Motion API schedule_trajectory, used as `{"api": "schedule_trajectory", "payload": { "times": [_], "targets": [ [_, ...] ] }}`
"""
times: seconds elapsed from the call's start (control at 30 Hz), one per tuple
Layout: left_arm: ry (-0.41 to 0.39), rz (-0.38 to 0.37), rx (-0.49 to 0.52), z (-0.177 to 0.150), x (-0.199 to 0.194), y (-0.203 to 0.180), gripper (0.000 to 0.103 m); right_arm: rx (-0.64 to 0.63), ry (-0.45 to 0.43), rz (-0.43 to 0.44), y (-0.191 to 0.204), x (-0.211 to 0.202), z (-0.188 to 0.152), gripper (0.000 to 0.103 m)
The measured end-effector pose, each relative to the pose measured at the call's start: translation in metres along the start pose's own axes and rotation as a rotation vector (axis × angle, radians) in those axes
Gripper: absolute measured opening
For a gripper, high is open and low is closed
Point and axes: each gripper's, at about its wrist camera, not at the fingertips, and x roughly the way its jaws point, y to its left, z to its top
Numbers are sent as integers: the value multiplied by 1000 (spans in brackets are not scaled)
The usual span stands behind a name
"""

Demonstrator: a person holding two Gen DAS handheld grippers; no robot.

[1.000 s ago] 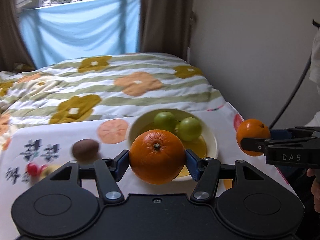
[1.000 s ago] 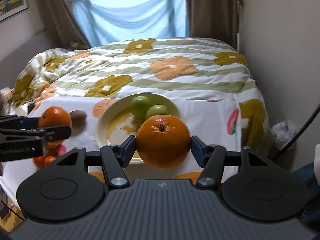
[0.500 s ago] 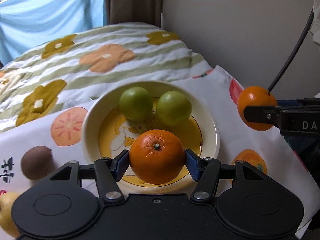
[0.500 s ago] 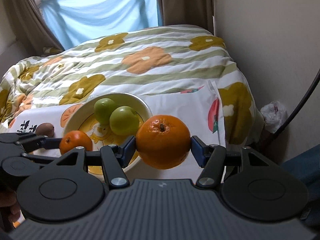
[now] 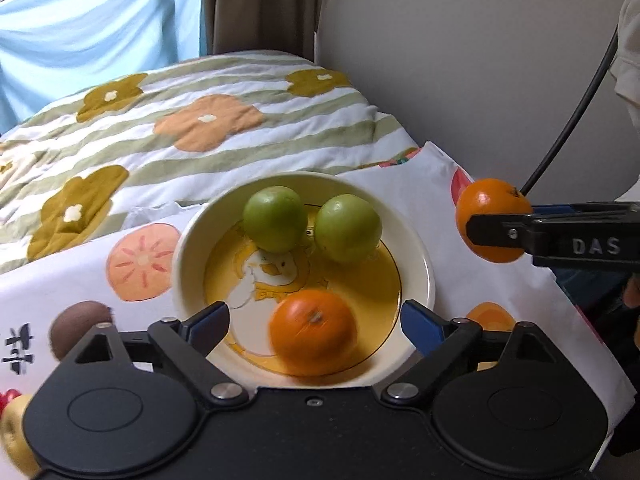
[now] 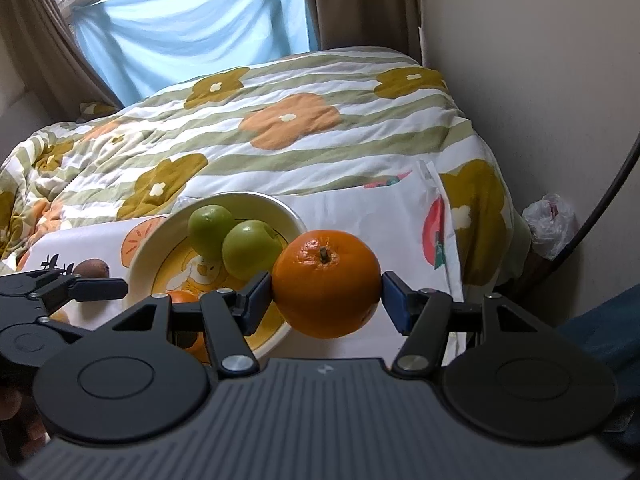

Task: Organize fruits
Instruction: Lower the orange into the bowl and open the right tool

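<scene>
A cream bowl (image 5: 420,256) with a yellow duck picture sits on the fruit-print cloth and holds two green fruits (image 5: 274,224) (image 5: 347,227). An orange (image 5: 313,332) lies blurred in the bowl's near part, between the jaws of my left gripper (image 5: 314,324), which are opening and stand clear of it on both sides. My right gripper (image 6: 327,300) is shut on a second orange (image 6: 326,284), held just right of the bowl (image 6: 140,248). From the left wrist view that orange (image 5: 490,204) hangs beyond the bowl's right rim.
A brown kiwi (image 5: 78,330) lies left of the bowl, with a yellowish fruit (image 5: 14,436) and something red at the lower left edge. A flowered quilt (image 6: 280,120) covers the bed behind. The wall and a black cable (image 5: 576,112) are on the right.
My left gripper came down over the bowl, then its jaws spread and the orange dropped into the bowl. The right gripper drifted nearer the bowl's right rim, still gripping its orange.
</scene>
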Motion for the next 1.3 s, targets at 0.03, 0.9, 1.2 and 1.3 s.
{"api": "schedule_trajectory", "payload": {
  "times": [0.03, 0.9, 1.2, 1.3],
  "targets": [
    [-7, 6, -1, -2, -5, 2, 95, -6, -2, 4, 2, 0, 1, 75],
    [-79, 151, -166, -51, -57, 40, 98, -107, 29, 165, 44, 53, -12, 75],
    [-76, 165, -172, -56, -58, 38, 98, -63, -74, 165, 34, 39, -13, 103],
    [-78, 169, -174, -57, -59, 37, 98, -41, -60, 159, 29, 38, -12, 103]
  ]
}}
